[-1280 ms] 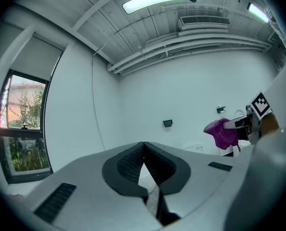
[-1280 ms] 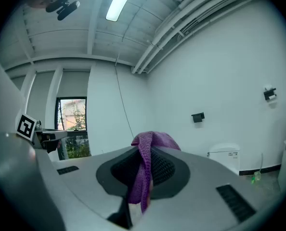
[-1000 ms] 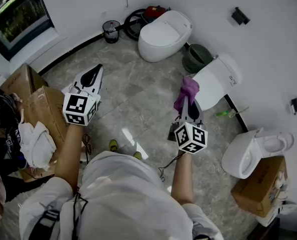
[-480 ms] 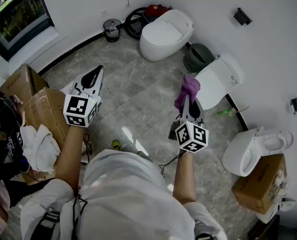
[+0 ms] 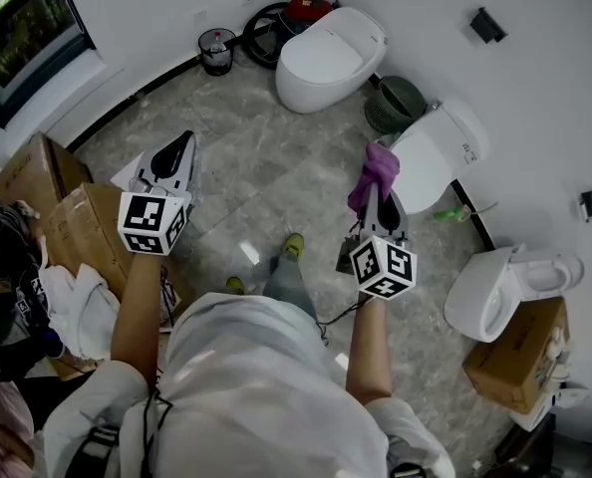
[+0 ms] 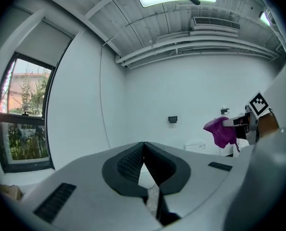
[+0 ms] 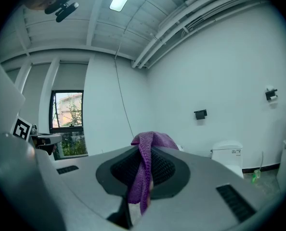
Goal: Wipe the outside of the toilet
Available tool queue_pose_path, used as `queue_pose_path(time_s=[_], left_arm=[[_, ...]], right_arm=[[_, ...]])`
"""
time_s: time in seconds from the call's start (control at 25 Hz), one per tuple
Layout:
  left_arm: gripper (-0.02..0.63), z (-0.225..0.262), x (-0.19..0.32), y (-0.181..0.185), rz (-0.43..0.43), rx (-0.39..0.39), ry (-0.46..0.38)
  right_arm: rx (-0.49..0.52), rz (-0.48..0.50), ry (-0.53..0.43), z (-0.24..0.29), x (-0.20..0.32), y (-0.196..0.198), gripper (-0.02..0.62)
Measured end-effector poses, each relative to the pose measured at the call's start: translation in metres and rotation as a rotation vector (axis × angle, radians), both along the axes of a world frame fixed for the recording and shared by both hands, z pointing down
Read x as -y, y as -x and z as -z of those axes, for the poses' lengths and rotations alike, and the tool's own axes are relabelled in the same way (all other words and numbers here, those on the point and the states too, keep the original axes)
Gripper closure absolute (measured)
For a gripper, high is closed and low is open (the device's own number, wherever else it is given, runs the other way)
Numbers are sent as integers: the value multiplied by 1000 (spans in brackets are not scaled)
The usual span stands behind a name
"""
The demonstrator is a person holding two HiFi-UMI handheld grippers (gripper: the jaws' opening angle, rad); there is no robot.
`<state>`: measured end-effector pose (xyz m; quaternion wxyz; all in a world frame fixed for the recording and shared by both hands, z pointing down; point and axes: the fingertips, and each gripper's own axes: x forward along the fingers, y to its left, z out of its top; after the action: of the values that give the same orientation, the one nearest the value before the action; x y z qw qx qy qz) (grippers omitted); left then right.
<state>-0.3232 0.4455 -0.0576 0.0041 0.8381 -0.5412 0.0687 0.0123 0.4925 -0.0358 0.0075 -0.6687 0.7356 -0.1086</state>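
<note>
A purple cloth [image 5: 374, 175] hangs from my right gripper [image 5: 380, 189], which is shut on it; the same purple cloth [image 7: 145, 170] drapes between the jaws in the right gripper view. My left gripper [image 5: 176, 149] is shut with nothing in it, its tips [image 6: 143, 146] touching. A white toilet [image 5: 328, 58] with its lid down stands at the far wall, beyond both grippers. A second white toilet [image 5: 438, 155], lid down, stands just right of the cloth. A third toilet [image 5: 505, 287] with its lid up is at the right.
Cardboard boxes [image 5: 72, 229] with white rags stand at the left. A dark green basket [image 5: 394, 110] sits between two toilets. A small bin [image 5: 214, 50] and a red vacuum [image 5: 306, 10] stand by the far wall. Another box [image 5: 520, 352] lies at the right. My foot [image 5: 291, 247] is on the floor.
The person has stepped forward, one foot now showing on the floor between the grippers. Both grippers keep their hold and pose; the view has shifted slightly toward the toilets.
</note>
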Motion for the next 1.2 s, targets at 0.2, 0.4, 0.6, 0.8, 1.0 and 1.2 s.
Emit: queue_pose_path(time_s=[0.2,0.4,0.6,0.8,1.0,1.2], left_arm=[[594,-18,47,-8,-3,20,10],[594,-36,105,-33,-7,45,37],[594,-52,183,-67,10,61,83],[594,-76,269,-112,39,71,147],[594,-99,341,-151,66,89,195],[594,-117,387,-174,67,120,233]], right_arm=[[-41,12,-11,-13,48,-2,541],[6,24,-2,-29,115,-21,542],[37,34,23,-42,200,-61,541],[44,51,78,-65,294,-113,542],[54,90,121,-92,379,-155,541],[58,120,139,-108,437,-174,541]])
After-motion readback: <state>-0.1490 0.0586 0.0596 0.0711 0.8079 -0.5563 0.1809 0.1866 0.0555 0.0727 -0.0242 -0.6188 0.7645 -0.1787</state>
